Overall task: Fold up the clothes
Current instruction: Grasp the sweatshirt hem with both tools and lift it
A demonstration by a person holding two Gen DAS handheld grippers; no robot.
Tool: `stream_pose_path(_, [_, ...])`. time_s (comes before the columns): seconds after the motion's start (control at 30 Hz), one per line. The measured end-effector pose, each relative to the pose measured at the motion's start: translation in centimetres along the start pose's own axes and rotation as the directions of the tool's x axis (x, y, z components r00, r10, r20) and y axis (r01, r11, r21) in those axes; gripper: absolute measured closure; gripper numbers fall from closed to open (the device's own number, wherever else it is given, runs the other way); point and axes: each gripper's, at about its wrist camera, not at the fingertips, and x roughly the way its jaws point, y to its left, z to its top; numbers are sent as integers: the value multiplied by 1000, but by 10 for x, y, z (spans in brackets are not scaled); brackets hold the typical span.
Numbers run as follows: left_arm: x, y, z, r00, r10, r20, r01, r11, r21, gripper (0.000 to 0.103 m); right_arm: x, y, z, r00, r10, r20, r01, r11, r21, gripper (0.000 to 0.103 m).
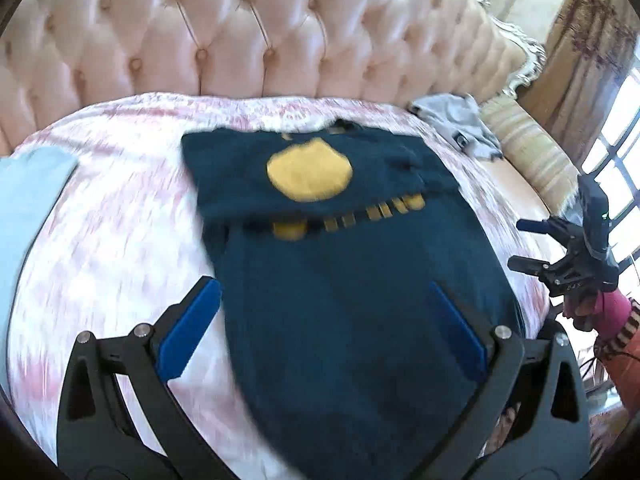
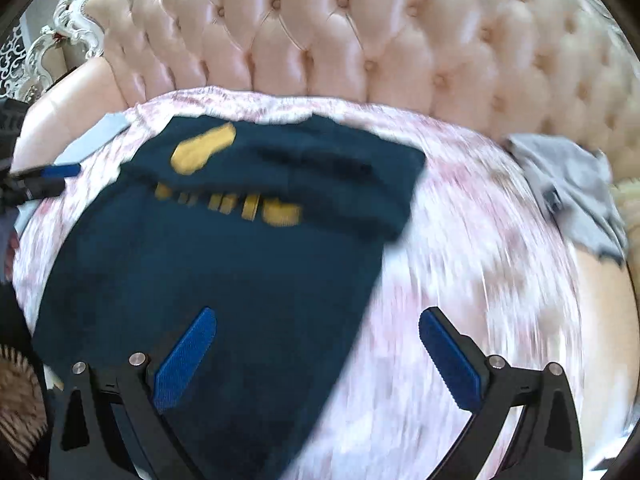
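A dark teal shirt (image 1: 344,288) with a yellow print lies flat on the pink patterned cover (image 1: 112,232), its sleeves folded in over the chest. My left gripper (image 1: 324,284) is open above the shirt's lower left part, holding nothing. My right gripper (image 2: 318,316) is open above the shirt's (image 2: 208,264) lower right edge, one finger over the cloth and one over the cover (image 2: 480,264). The right gripper also shows in the left wrist view (image 1: 524,244), at the right, open. The left gripper's tips show at the left edge of the right wrist view (image 2: 44,178). Both views are blurred.
A tufted cream headboard (image 1: 248,32) runs along the back. A grey garment (image 1: 460,120) lies crumpled at the back right, also in the right wrist view (image 2: 572,188). A light blue cloth (image 1: 28,200) lies at the left. A striped cushion (image 1: 532,152) and a window are at the right.
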Motion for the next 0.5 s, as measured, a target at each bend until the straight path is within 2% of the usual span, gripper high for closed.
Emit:
stream_pose_path(0.1, [-18,-10,-36,999,-33,-23,33,999,1,0,-20,4,-54,998,68,-14,-66,992,107,1])
stream_pose_path(0.17, [-27,-19,-58,999,-40,-33,39,999,-20,0,-28,10,-74,995,103,9,-104,983,154,10])
stream_pose_path(0.2, [-29,-23,-67,998,-43,-40,42,999,-32,0,-33,11,-82,993,113,20,-115,977,178,12])
stream_pose_path(0.23, [-29,-24,-77,998,-44,-47,42,998,-44,0,-35,10,-89,993,113,24,-116,973,199,17])
stream_pose_path(0.27, [-28,-24,-83,998,-48,-51,45,997,-60,0,-35,10,-94,994,109,22,-111,970,215,28])
stream_pose_path(0.3, [-28,-24,-89,997,-51,-55,47,996,-75,0,-33,9,-99,994,112,14,-112,967,228,34])
stream_pose_path(0.33, [-28,-24,-95,997,-54,-59,49,995,-91,0,-28,9,-102,993,121,0,-117,964,240,46])
stream_pose_path(0.37, [-28,-24,-99,997,-52,-60,46,993,-107,0,-24,11,-105,991,131,-8,-125,961,245,52])
stream_pose_path(0.5, [-36,-22,-105,997,-68,-38,62,988,-143,0,-16,18,-108,985,172,-1,-166,952,257,52])
